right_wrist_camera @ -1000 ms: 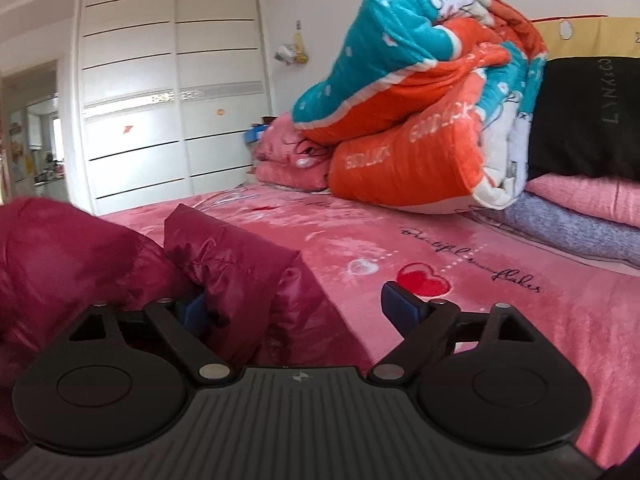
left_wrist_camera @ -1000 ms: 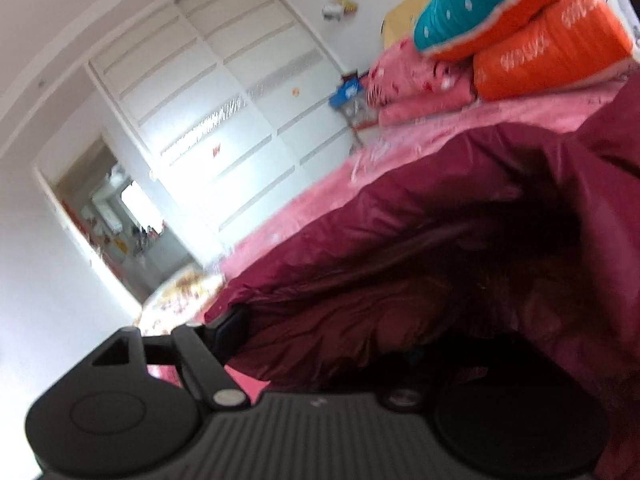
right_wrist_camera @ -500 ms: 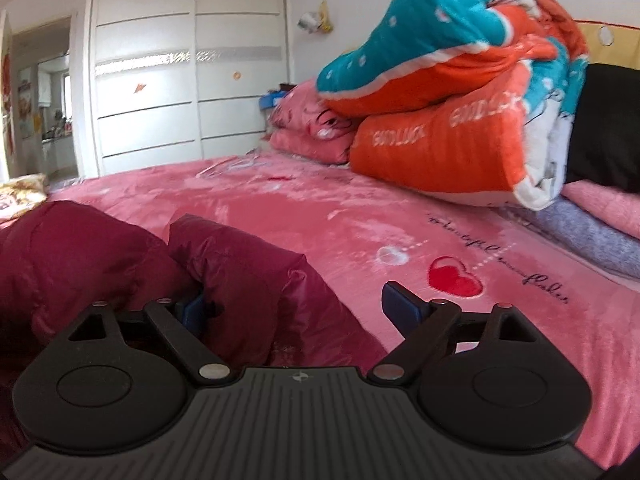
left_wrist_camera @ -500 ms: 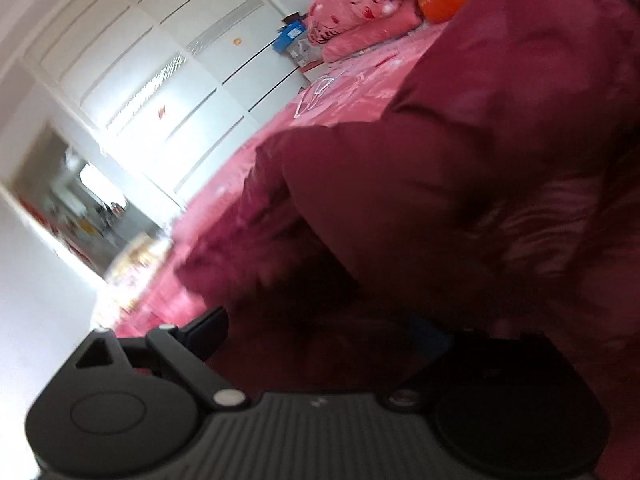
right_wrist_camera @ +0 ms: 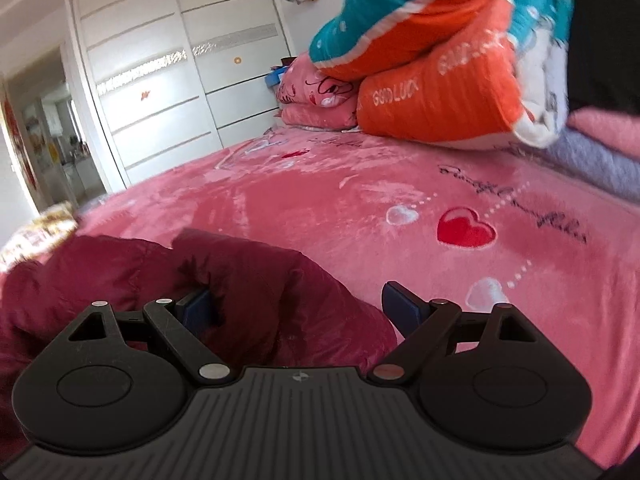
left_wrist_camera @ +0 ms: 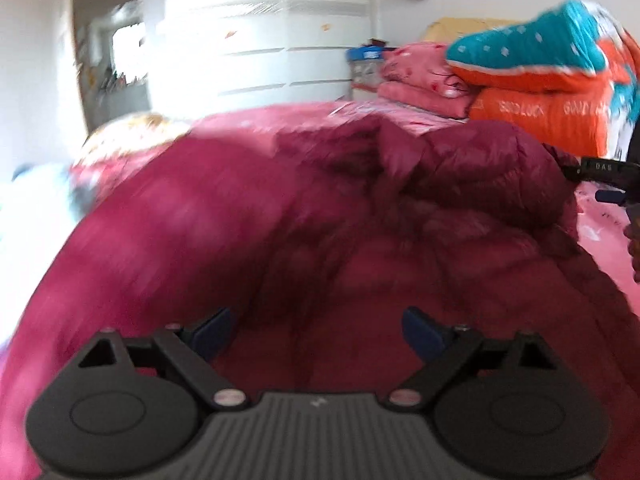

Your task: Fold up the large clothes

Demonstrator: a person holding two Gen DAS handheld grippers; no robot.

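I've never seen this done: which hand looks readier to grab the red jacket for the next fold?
Probably the right: its tongs stand open with a puffy fold of the jacket between them. The left tongs are open above flat cloth.

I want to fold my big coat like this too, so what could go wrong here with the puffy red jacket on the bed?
1. The dark red jacket is puffy and bunched, so a fold may spring open.
2. Both tools stand open: the left tool has just been opening and closing over the jacket, pinching nothing; the right tool has a fold between its pads, unpinched. A pull might slip off.
3. The orange and teal quilt pile sits close behind, so a sleeve flung that way could catch.
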